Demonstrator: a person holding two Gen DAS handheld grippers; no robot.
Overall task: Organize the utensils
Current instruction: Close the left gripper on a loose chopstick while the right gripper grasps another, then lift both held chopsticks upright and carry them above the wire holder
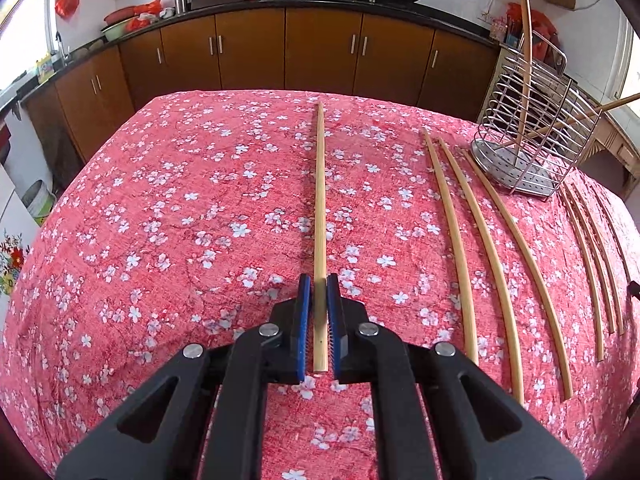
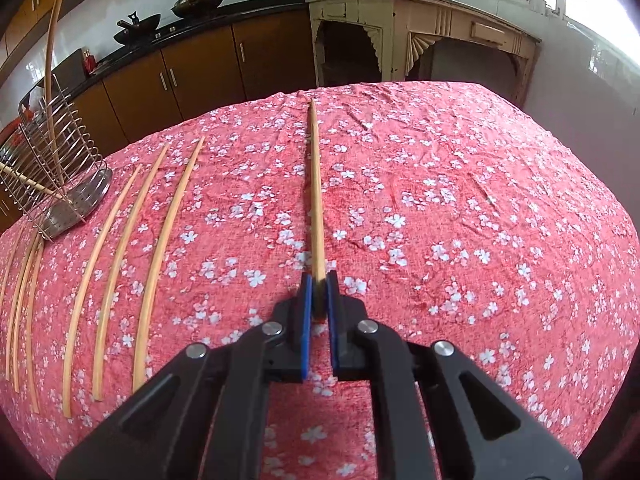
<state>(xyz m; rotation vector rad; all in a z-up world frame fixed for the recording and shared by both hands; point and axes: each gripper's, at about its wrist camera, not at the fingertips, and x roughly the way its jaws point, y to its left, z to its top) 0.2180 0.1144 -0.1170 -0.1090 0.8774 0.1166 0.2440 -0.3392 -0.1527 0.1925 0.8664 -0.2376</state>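
Left gripper point(image 1: 318, 284) around chopstick point(image 1: 320, 200) (clamped)

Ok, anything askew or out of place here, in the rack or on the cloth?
One thing: in the wire rack, one chopstick stands nearly upright while another leans steeply, poking out through the wires. The loose chopsticks lie in tidy rows on the floral cloth. Nothing spilled or broken.

No legible text, labels or numbers anywhere
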